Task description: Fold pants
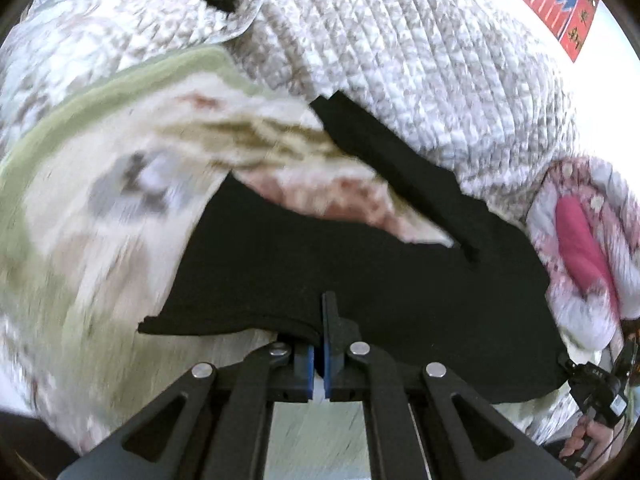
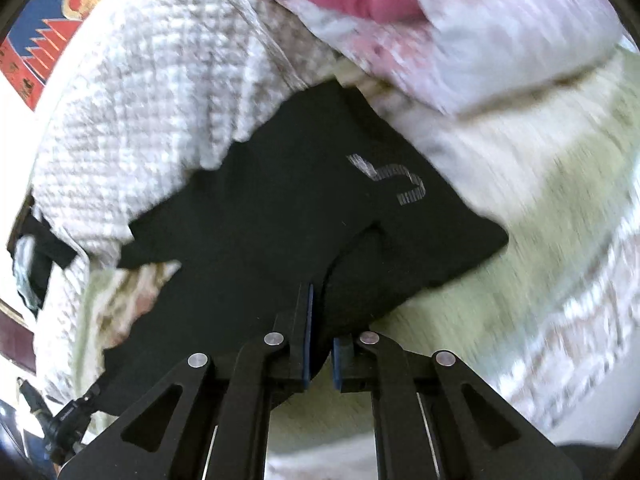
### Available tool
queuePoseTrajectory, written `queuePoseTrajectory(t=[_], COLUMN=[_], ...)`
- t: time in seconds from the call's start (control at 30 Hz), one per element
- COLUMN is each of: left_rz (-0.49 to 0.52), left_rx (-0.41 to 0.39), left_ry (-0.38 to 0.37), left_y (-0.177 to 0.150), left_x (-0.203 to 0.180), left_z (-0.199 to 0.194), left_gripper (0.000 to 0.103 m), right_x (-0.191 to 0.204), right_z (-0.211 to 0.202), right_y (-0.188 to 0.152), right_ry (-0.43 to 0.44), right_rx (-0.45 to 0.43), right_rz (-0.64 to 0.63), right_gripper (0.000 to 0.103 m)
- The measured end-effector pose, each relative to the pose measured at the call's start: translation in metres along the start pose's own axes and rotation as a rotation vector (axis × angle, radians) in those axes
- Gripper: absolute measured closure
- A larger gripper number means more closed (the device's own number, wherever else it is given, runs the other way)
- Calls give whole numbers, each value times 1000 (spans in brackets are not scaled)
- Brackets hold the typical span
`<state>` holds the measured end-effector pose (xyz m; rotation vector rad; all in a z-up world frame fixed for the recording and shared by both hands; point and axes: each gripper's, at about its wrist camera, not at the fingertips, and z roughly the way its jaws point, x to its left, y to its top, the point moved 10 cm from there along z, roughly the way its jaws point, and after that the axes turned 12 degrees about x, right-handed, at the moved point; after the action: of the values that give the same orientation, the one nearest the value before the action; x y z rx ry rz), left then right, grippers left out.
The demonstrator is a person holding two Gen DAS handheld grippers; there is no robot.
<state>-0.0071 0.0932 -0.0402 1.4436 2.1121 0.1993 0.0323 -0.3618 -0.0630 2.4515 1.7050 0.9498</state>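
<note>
Black pants point(image 1: 320, 256) lie across a bed. In the left wrist view my left gripper point(image 1: 320, 320) is shut on the near edge of the pants, the cloth pinched between its blue pads and lifted off the sheet. In the right wrist view the same black pants point(image 2: 280, 220) carry a grey printed logo point(image 2: 392, 180). My right gripper point(image 2: 322, 320) is shut on a bunched fold of them, which hides its right fingertip. The other gripper point(image 1: 600, 384) shows at the right edge of the left wrist view, held by a hand point(image 1: 580, 440).
A white and grey quilted blanket point(image 1: 400, 60) is heaped behind the pants. A pink floral pillow point(image 1: 580, 240) lies at their right. The bed sheet point(image 1: 100, 200) is pale with a green band and prints. A red and blue picture point(image 1: 560, 0) hangs on the wall.
</note>
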Motion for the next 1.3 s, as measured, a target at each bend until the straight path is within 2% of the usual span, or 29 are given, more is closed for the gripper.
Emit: queuePoseTrajectory(t=[0.1, 0.17, 0.2, 0.3, 0.53, 0.6, 0.63, 0.67, 0.7, 0.77, 0.8, 0.9, 0.97, 1.03, 1.1, 1.17, 1.2, 1.23, 1.3], left_rz=[-19, -41, -49, -75, -211, -202, -187, -165, -146, -118, -106, -65, -73, -71, -81, -107, -111, -120, -145], left_rx=[62, 70, 67, 46, 26, 24, 12, -1, -19, -66, -85, -131, -119, -101, -44, -24, -38, -66, -115], left_ry=[13, -10, -19, -30, -18, 4, 23, 35, 51, 74, 81, 163, 161, 165, 175, 193, 219, 265, 318], left_y=[-19, -21, -19, -16, -2, 1, 3, 5, 7, 12, 13, 14, 11, 8, 1, -4, -4, -3, -1], left_x=[11, 13, 14, 19, 52, 52, 51, 48, 45, 41, 40, 42, 45, 48, 52, 59, 62, 67, 76], left_z=[16, 18, 18, 15, 20, 23, 21, 19, 15, 2, -5, -19, -19, -15, -3, -2, -8, -17, -34], left_gripper=[99, 98, 96, 91, 89, 91, 96, 99, 99, 99, 99, 99, 99, 99, 99, 97, 95, 94, 94], right_x=[-7, -5, -5, -8, -16, -18, -19, -21, -22, -22, -23, -34, -42, -45, -50, -53, -54, -55, -54], right_z=[6, -2, -7, -19, -19, -22, -25, -26, -28, -37, -42, -44, -43, -36, -26, -35, -44, -58, -77], right_y=[-5, -1, 1, 6, 20, 24, 26, 27, 28, 28, 27, 23, 19, 18, 14, 12, 11, 11, 13], right_ry=[37, 47, 46, 66, 110, 111, 116, 102, 85, 81, 48, 8, 5, -35, -56, -85, -120, -161, -198], right_rx=[21, -7, -25, -76, -100, -117, -133, -139, -144, -162, -172, -176, -159, -133, -85, -114, -142, -193, -267], right_rz=[28, 23, 20, 36, 128, 144, 150, 150, 148, 135, 121, 137, 150, 139, 156, 168, 165, 159, 146], right_gripper=[96, 88, 81, 73, 72, 72, 76, 85, 101, 101, 101, 102, 102, 101, 101, 93, 76, 72, 72])
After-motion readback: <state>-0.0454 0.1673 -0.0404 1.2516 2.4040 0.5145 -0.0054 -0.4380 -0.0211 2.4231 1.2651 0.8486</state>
